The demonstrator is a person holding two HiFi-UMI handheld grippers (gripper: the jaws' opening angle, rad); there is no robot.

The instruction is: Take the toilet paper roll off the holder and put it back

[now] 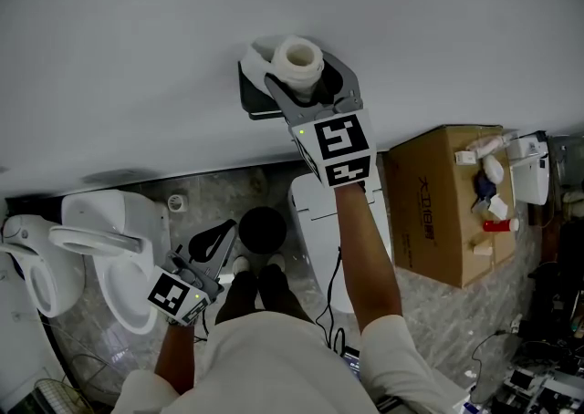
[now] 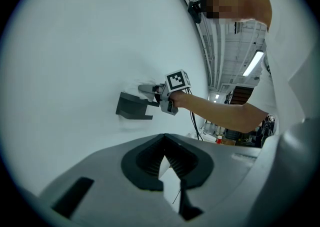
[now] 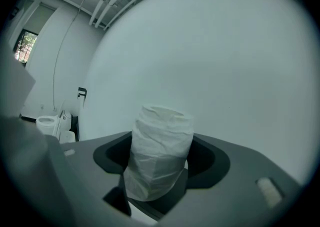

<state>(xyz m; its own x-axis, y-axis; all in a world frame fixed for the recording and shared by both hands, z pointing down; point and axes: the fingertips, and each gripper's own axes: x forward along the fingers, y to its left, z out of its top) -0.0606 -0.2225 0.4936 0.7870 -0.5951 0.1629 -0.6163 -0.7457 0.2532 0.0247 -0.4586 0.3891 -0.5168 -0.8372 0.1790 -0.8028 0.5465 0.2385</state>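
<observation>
A white toilet paper roll (image 1: 298, 55) sits between the jaws of my right gripper (image 1: 297, 72), which is shut on it. The gripper is raised to the white wall, right in front of the dark holder (image 1: 253, 98). Whether the roll touches the holder I cannot tell. In the right gripper view the roll (image 3: 159, 153) stands upright between the jaws of the right gripper (image 3: 160, 163), its paper wrinkled. From the left gripper view the holder (image 2: 133, 107) shows as a dark bracket on the wall. My left gripper (image 1: 217, 235) hangs low at my left side, shut and empty (image 2: 167, 160).
Two white toilets (image 1: 108, 253) stand at the lower left. Another white toilet (image 1: 315, 212) and a black round bin (image 1: 263, 228) are below the holder. A cardboard box (image 1: 438, 212) with bottles on top sits at the right. Cables lie on the floor.
</observation>
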